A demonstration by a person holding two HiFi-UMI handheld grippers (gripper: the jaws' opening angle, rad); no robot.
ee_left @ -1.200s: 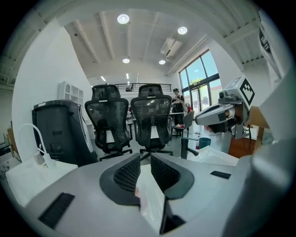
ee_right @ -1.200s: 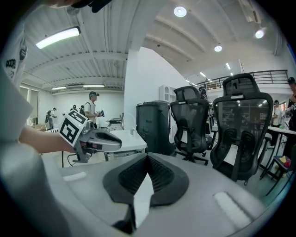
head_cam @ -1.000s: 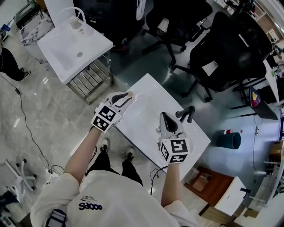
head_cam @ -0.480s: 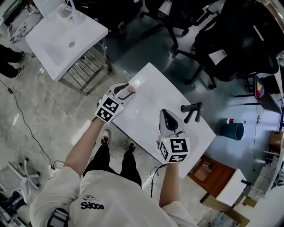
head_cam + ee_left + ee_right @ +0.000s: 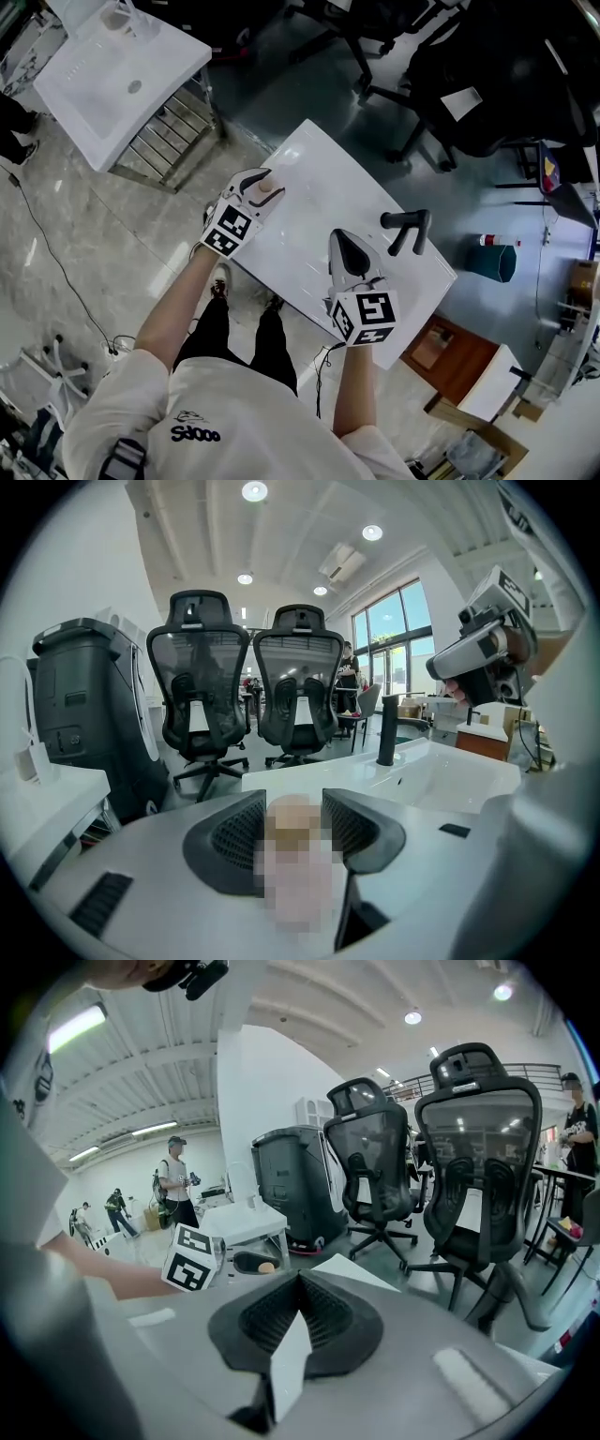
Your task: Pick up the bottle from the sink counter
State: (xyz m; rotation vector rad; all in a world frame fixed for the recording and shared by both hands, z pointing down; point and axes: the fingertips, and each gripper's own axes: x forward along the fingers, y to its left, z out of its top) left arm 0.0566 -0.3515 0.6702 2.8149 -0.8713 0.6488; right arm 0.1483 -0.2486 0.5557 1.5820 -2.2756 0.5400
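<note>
A small bottle with a tan cap (image 5: 265,186) stands at the near left corner of the white sink counter (image 5: 314,164). My left gripper (image 5: 262,181) is around it and its jaws are opening. In the left gripper view the bottle (image 5: 292,841) fills the gap between the two black pads (image 5: 232,834), and most of it is blurred. My right gripper (image 5: 343,241) hovers over the counter's near right part, shut and empty; its pads (image 5: 272,1316) meet at the tip. The right gripper view also shows the left gripper (image 5: 246,1262) with the cap (image 5: 266,1267) in it.
A black faucet (image 5: 407,231) rises at the counter's right end, beside the basin (image 5: 441,775). A second white sink stand (image 5: 108,80) is at the far left. Black office chairs (image 5: 487,84) stand behind the counter. A blue bin (image 5: 495,262) and a wooden box (image 5: 431,349) are on the floor at the right.
The left gripper's jaws have spread, and the tan cap now shows between them. The right gripper has kept its place over the counter, and the head view has shifted a little.
</note>
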